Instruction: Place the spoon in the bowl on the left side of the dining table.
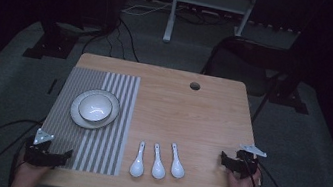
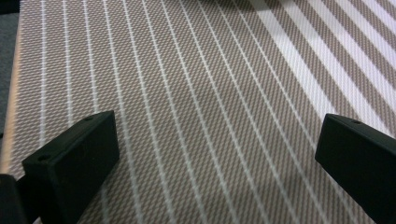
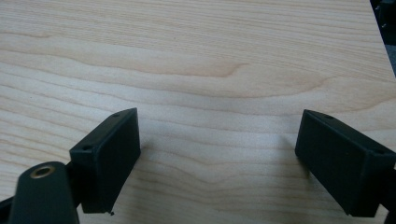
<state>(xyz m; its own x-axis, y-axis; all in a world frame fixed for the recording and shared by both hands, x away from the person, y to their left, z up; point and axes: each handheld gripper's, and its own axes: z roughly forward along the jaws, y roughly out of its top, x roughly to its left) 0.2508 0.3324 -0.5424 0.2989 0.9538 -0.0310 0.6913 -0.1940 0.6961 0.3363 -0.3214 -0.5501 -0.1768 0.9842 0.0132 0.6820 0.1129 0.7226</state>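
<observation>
Tools (image 1: 61,157) (image 1: 224,159) rest open at near table (image 1: 211,116) corners, spoons (image 1: 158,163) between.

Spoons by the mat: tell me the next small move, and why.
Probably bring the right tool leftward to the nearest spoon. Three spoons lie untouched in a row between the striped mat and that tool, whose jaws stand open over bare table with nothing between them. The bowl already sits on its plate.

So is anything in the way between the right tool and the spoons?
No. The right tool rests open on bare table, and only wood lies between it and the nearest spoon of the three.
</observation>
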